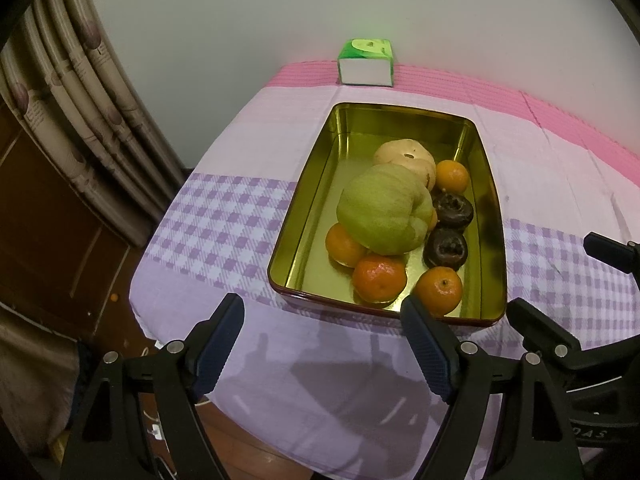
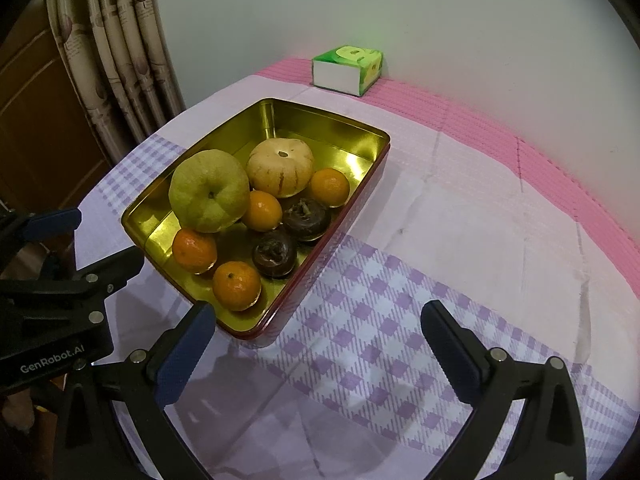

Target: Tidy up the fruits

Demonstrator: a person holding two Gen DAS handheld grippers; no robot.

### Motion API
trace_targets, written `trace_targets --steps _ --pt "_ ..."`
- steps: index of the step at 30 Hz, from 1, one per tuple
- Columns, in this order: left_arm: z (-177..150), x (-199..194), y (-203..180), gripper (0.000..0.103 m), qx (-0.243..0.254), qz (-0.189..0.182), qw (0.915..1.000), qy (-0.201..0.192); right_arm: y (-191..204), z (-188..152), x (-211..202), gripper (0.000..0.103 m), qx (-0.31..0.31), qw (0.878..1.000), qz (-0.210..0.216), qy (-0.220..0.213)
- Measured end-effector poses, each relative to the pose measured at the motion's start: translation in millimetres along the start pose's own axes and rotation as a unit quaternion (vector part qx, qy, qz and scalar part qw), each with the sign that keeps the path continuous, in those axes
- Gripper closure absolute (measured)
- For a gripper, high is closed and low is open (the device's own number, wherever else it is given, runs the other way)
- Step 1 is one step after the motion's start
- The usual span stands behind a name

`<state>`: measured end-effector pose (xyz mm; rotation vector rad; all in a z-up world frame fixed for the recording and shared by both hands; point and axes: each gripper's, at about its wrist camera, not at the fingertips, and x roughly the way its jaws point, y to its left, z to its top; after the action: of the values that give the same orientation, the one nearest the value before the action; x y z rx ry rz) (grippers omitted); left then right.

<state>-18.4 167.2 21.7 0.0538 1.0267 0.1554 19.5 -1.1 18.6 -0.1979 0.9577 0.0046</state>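
Observation:
A gold tin (image 1: pixel 312 200) (image 2: pixel 156 220) sits on the checked cloth and holds all the fruit. Inside are a large green fruit (image 1: pixel 384 210) (image 2: pixel 210 192), a pale striped melon (image 1: pixel 404 156) (image 2: pixel 280 168), two dark brown fruits (image 1: pixel 452 210) (image 2: pixel 274 254) and several oranges (image 1: pixel 379 278) (image 2: pixel 236 286). My left gripper (image 1: pixel 322 308) (image 2: pixel 104 236) hangs open at the tin's near short end, with nothing between its fingers. My right gripper (image 2: pixel 320 312) (image 1: pixel 554 272) is open and empty over the cloth beside the tin's near right corner.
A green and white tissue box (image 1: pixel 366 62) (image 2: pixel 348 70) stands at the far table edge by the wall. Patterned curtains (image 1: pixel 80 80) hang to the left. The table's left edge (image 1: pixel 140 280) drops to a wooden floor. Bare cloth (image 2: pixel 460 240) lies right of the tin.

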Motion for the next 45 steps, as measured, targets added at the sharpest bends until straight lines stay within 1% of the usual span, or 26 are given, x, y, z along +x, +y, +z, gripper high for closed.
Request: trace_targets --steps 45 --pt "-3.4 2.4 4.1 0.022 0.002 0.004 1.0000 0.002 0.8 -5.6 3.9 0.001 0.000 1.000 0.002 0.010"
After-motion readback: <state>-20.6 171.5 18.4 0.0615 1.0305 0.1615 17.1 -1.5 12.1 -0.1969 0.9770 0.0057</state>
